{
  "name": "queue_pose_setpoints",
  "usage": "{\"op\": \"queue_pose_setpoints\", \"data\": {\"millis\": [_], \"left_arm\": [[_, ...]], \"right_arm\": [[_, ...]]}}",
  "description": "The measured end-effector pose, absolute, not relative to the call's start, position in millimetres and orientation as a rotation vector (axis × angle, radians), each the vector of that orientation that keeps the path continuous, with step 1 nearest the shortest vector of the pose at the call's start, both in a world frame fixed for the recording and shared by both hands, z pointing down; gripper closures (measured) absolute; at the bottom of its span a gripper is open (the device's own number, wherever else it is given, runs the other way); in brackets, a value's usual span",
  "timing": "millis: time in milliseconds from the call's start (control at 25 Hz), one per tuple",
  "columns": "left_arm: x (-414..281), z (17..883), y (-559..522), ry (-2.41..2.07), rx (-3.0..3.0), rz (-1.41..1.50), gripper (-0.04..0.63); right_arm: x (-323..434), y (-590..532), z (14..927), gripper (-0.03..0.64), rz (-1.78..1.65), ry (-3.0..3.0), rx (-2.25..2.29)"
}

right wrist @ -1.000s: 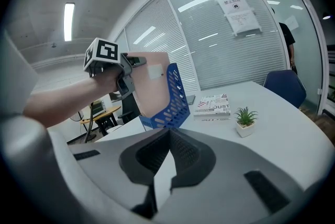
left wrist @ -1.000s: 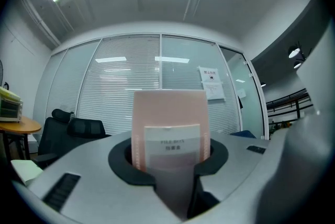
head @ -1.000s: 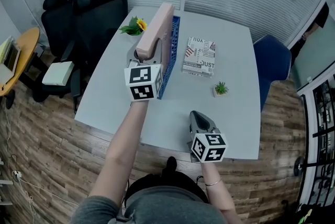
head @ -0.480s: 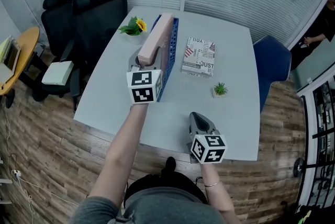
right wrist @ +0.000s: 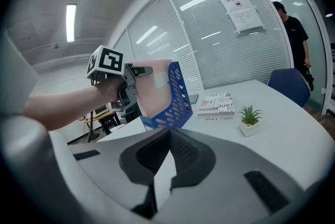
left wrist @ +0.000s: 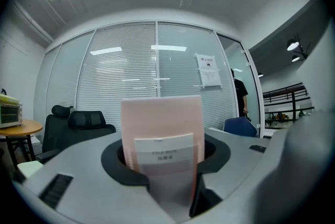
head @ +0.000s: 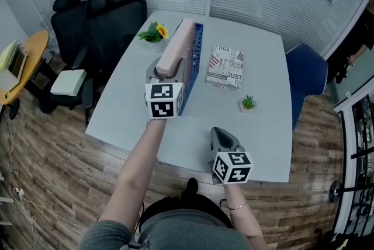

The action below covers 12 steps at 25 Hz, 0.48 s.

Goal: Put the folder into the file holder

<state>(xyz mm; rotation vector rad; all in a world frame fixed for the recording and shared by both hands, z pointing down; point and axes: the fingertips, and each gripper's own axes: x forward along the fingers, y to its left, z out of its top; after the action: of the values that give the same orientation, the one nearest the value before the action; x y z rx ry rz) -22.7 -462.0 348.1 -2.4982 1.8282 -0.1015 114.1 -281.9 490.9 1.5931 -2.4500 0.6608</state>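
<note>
- My left tool [head: 165,69] has just been spreading its jaws. The end of the pink folder [head: 175,47] sits between them with a dark gap along its right side, so it isn't pinched.
- The folder stands on edge inside the blue file holder [head: 191,62], upper centre of the head view, on the bench [head: 257,132].
- My right tool [head: 221,132], lower centre, has its jaws pressed together on nothing.
</note>
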Motion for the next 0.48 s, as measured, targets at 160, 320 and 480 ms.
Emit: {"op": "queue_pose_setpoints", "data": {"millis": [160, 320, 480], "left_arm": [[-23.0, 355.2, -458.5, 1.827, -2.502, -0.161, 0.362], [-26.1, 378.2, -450.0, 1.829, -2.551, -0.228, 0.350], [-33.0, 401.6, -440.8, 1.861, -2.607, -0.245, 0.348]], "right_arm": [[112.6, -281.4, 488.6, 0.609, 0.656, -2.455, 1.592], [110.8, -279.3, 489.0, 0.609, 0.653, -2.456, 1.586], [108.8, -278.8, 489.8, 0.609, 0.650, -2.454, 1.584]]}}
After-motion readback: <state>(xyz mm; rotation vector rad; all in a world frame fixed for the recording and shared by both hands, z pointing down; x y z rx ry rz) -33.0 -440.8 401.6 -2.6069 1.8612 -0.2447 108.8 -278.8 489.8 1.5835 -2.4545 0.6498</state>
